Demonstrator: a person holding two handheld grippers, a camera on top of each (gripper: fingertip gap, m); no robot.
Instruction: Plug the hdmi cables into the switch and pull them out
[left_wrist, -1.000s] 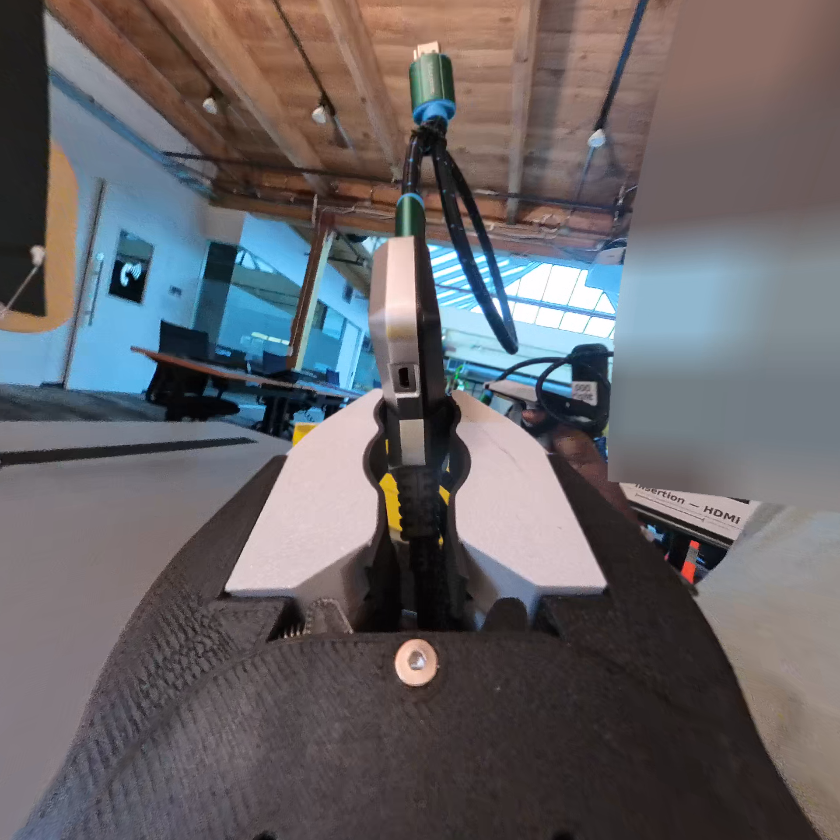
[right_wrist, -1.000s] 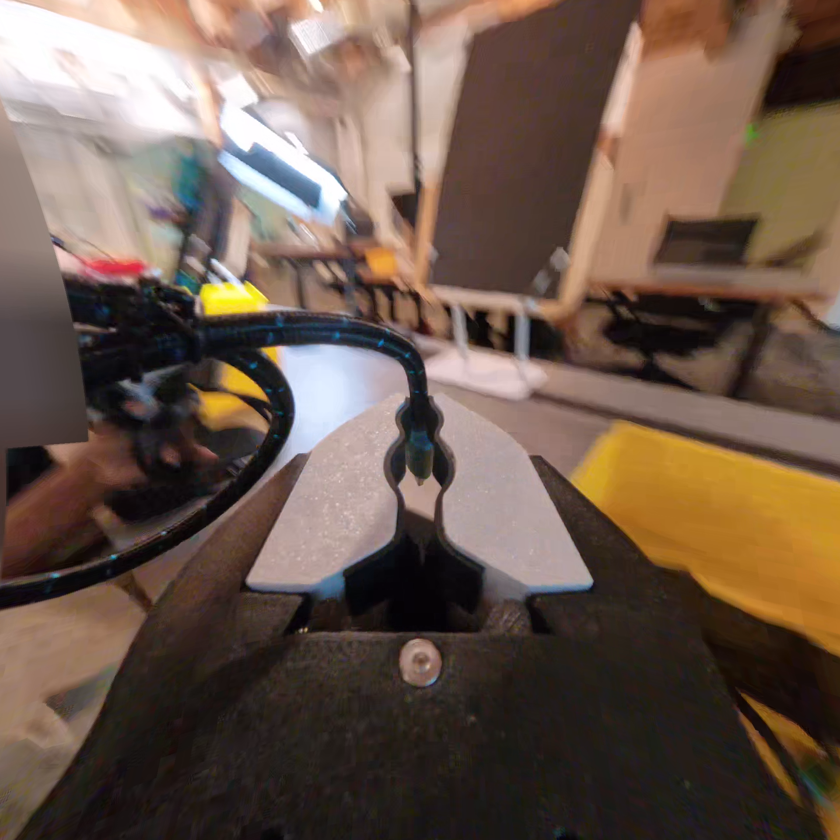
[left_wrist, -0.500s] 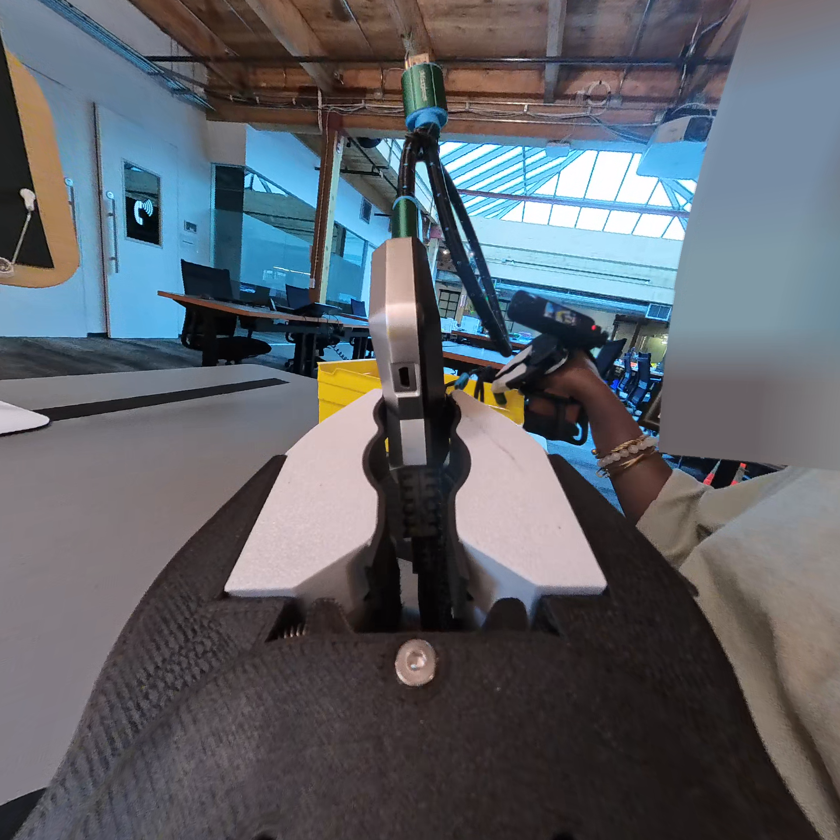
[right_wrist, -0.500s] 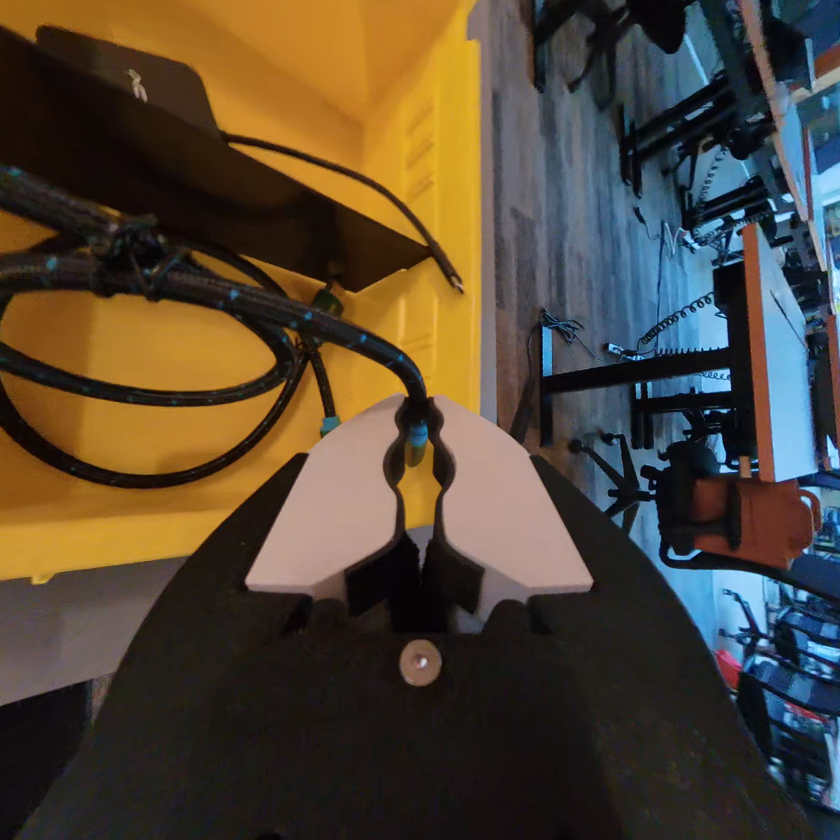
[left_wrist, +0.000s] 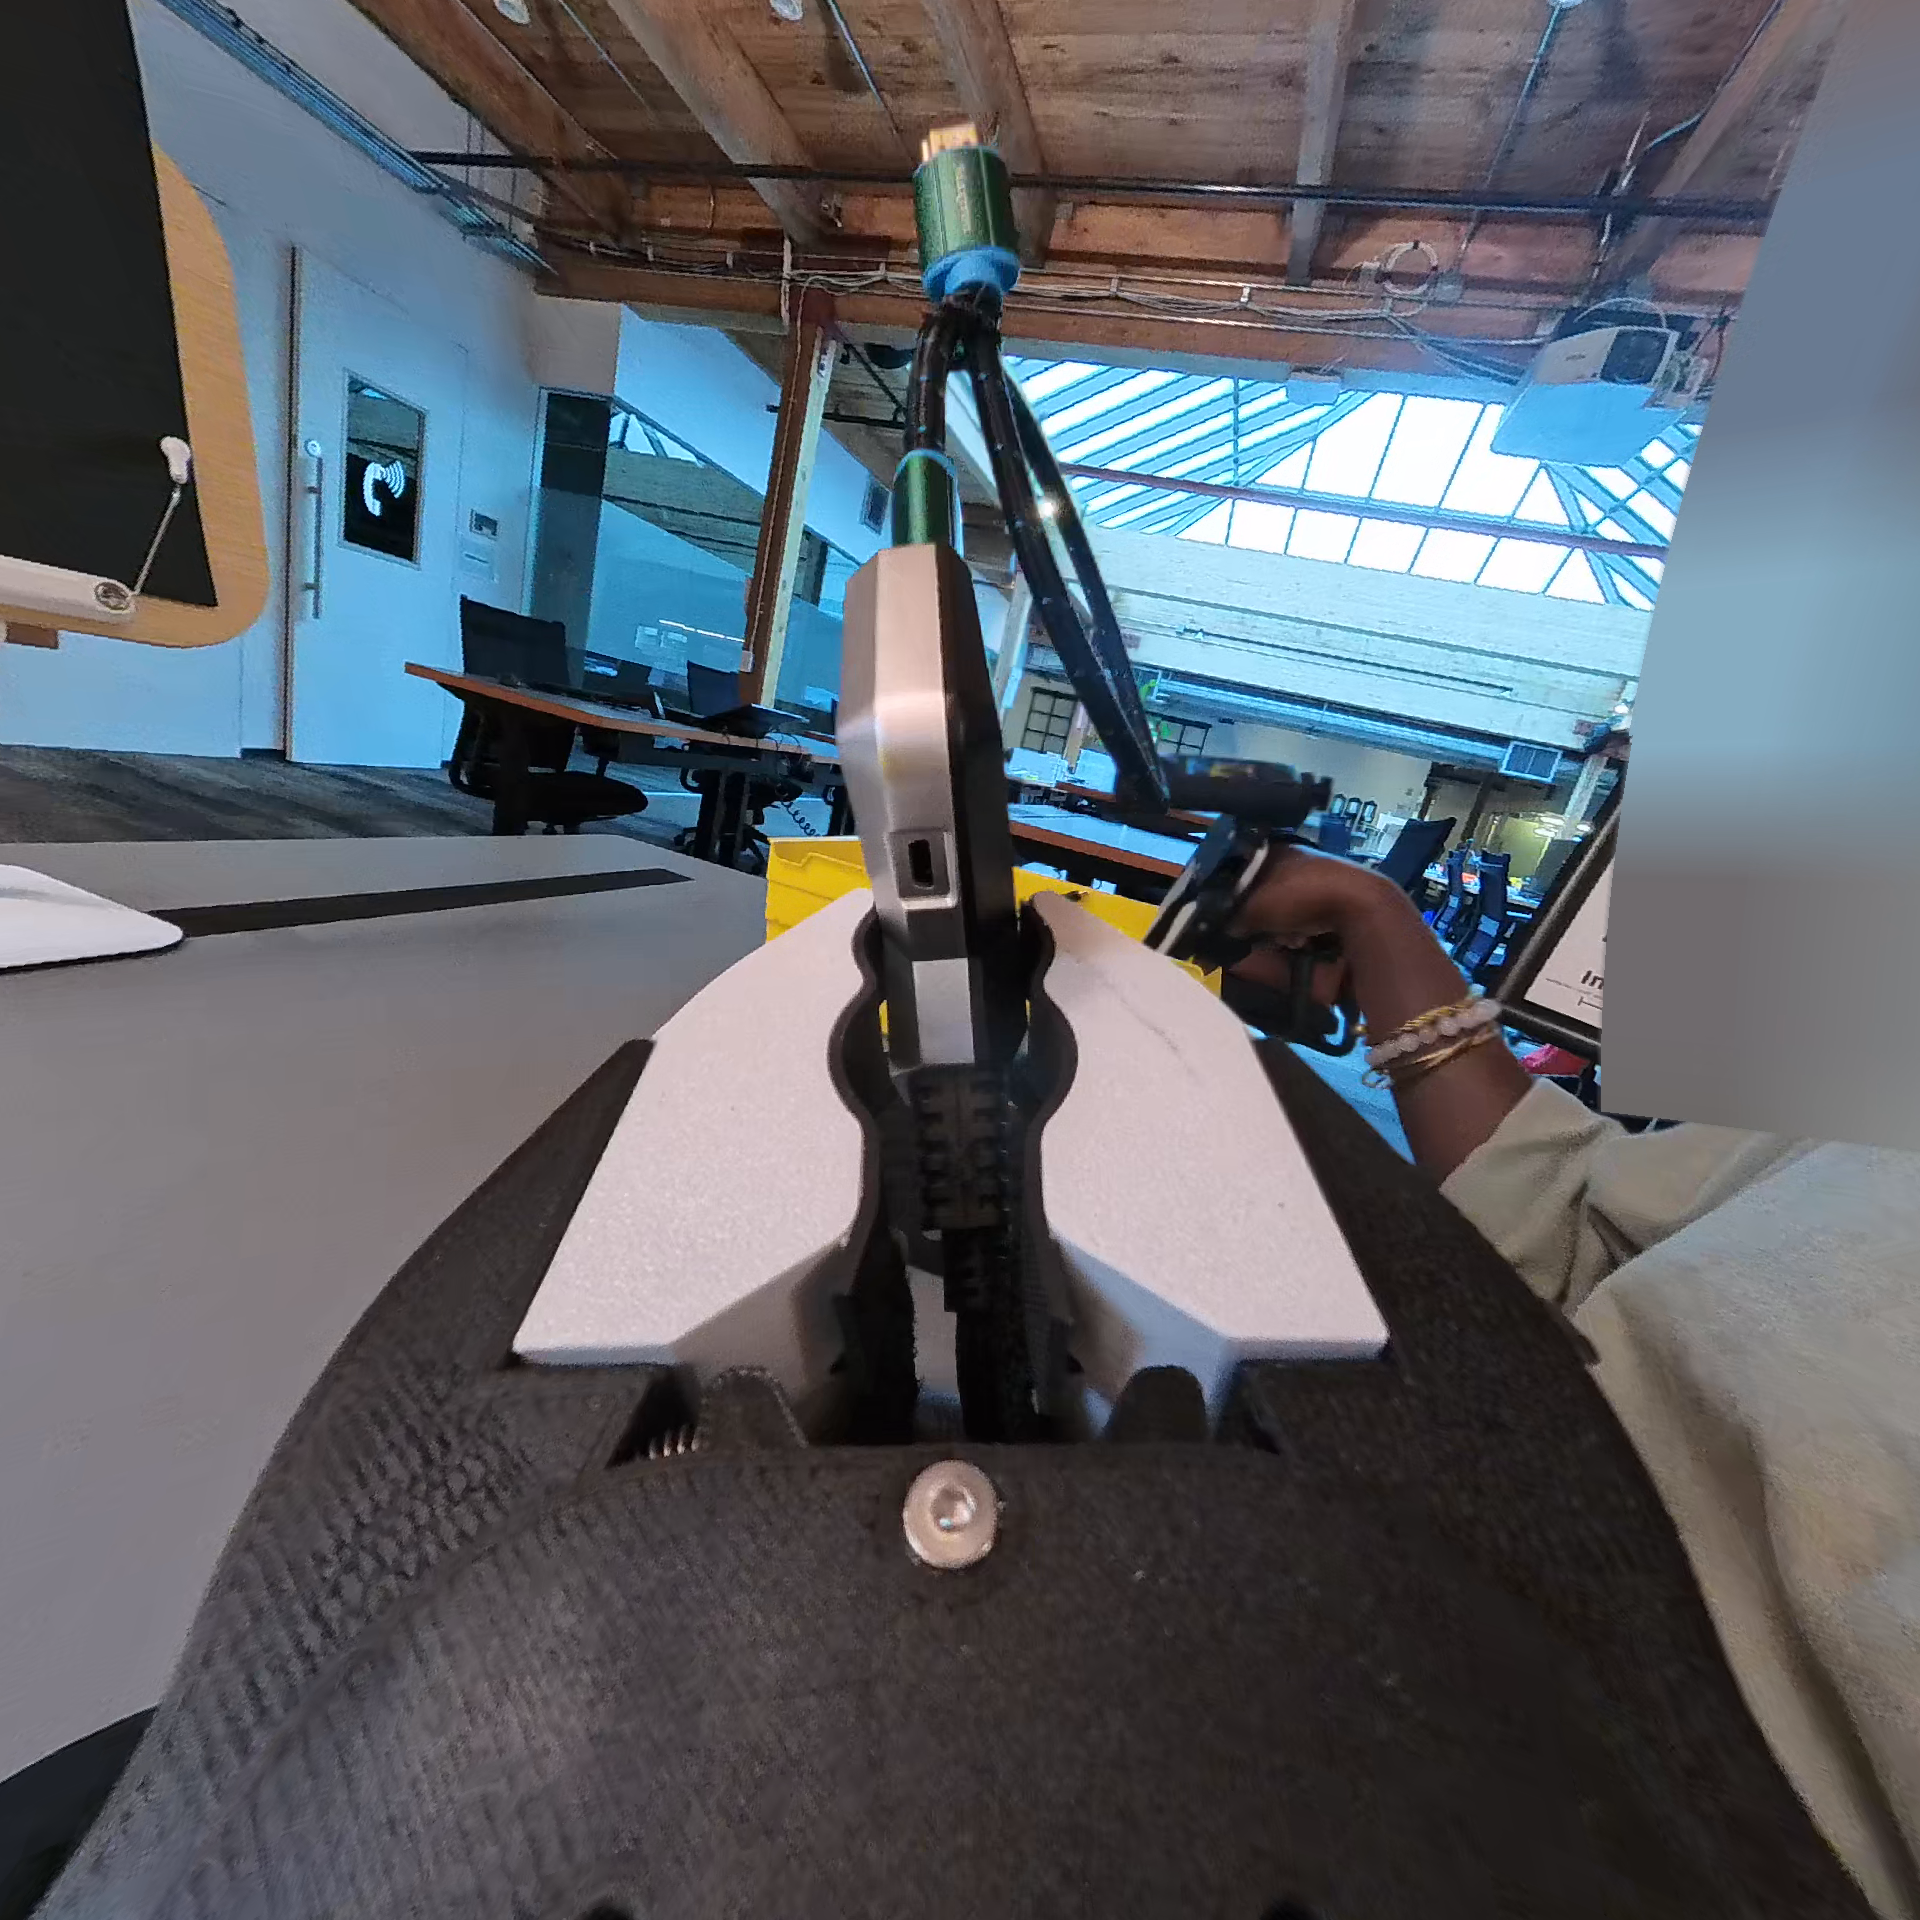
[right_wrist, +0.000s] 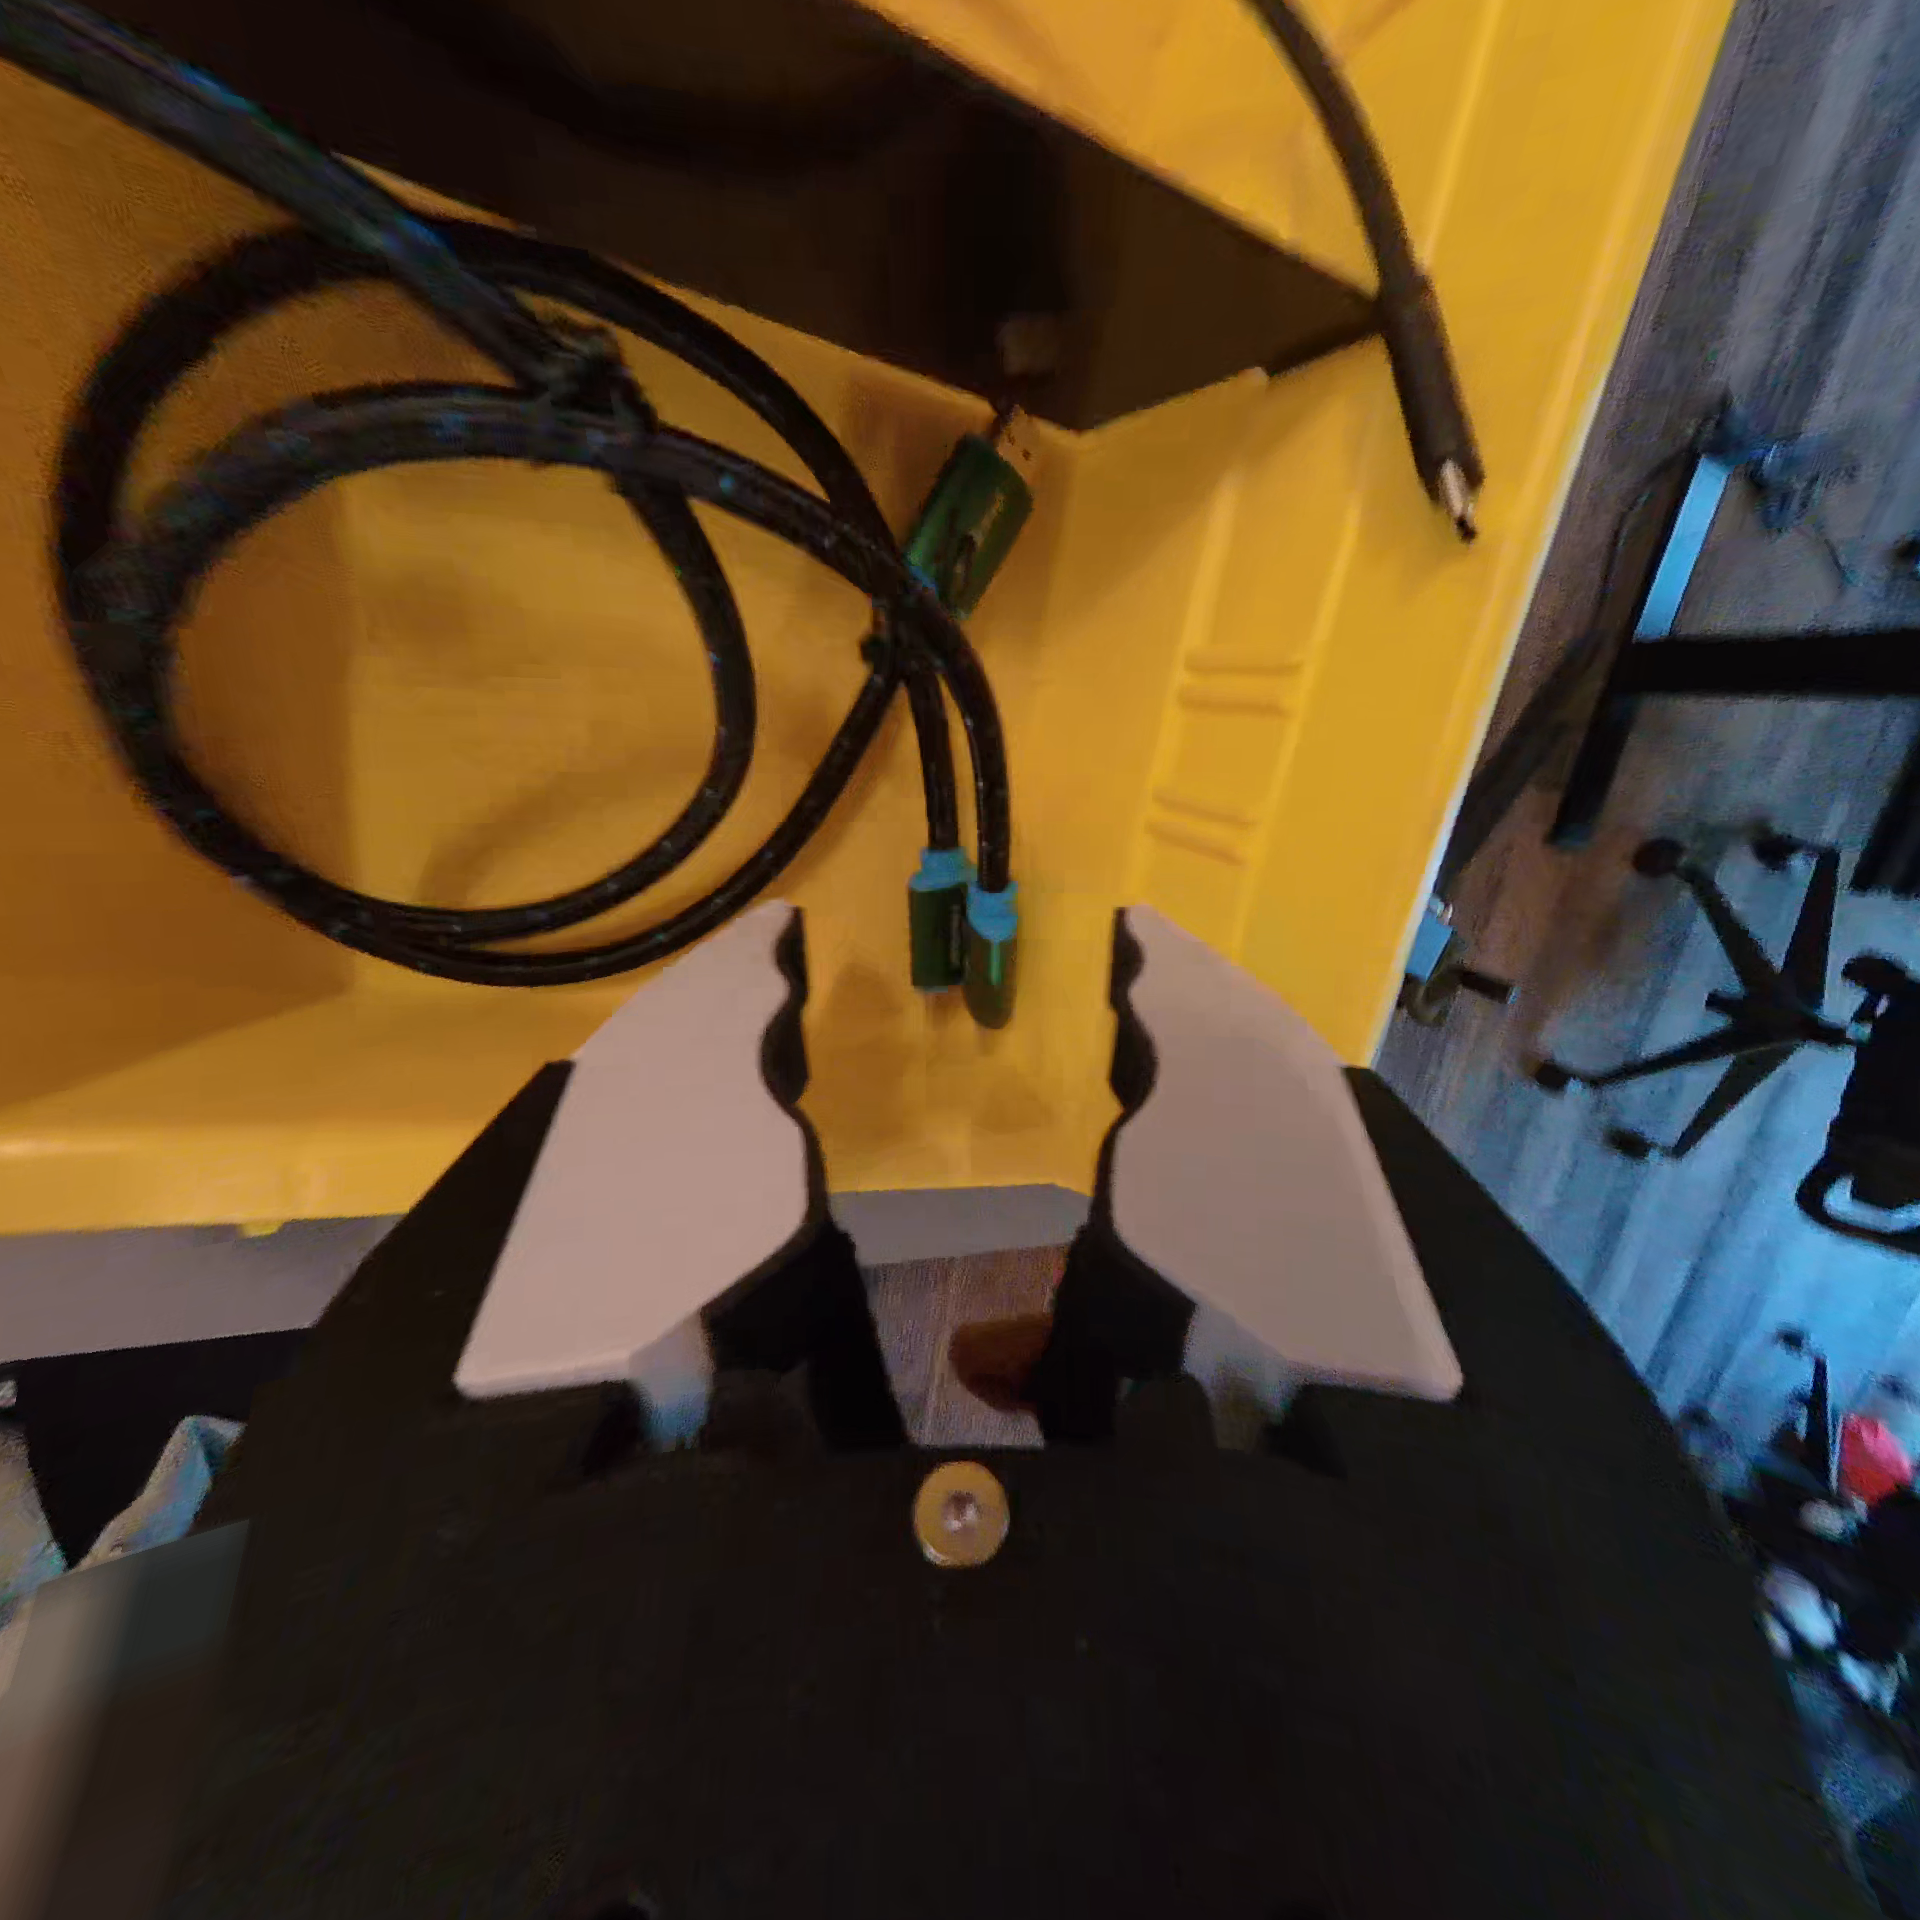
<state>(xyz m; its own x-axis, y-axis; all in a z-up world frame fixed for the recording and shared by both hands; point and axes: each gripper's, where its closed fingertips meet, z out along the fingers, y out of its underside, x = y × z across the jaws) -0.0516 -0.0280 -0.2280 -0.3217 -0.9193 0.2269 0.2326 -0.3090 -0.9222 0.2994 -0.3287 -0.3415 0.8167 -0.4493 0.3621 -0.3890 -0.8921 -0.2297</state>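
Note:
In the left wrist view my left gripper (left_wrist: 951, 914) is shut on the silver HDMI switch (left_wrist: 914, 748) and holds it upright, edge-on. One green HDMI plug (left_wrist: 922, 504) sits in the switch's top end. A second green plug (left_wrist: 961, 203) stands free above it on a black braided cable (left_wrist: 1081, 623). My right gripper (right_wrist: 958, 916) is open and empty over a yellow bin (right_wrist: 1247, 623). Two green plugs (right_wrist: 961, 935) lie side by side just beyond its fingertips, with a coiled black cable (right_wrist: 416, 665) and a third green plug (right_wrist: 971, 520).
A grey table (left_wrist: 312, 1091) lies to the left. The yellow bin also holds a flat black object (right_wrist: 831, 187) and a thin black cable with a small connector (right_wrist: 1444, 457). A person's hand (left_wrist: 1340, 935) holds the right gripper past the switch. Office chairs and desks stand around.
My right gripper has opened and let go of the green plug, which now lies in the yellow bin. My left gripper still holds the switch and has tilted slightly.

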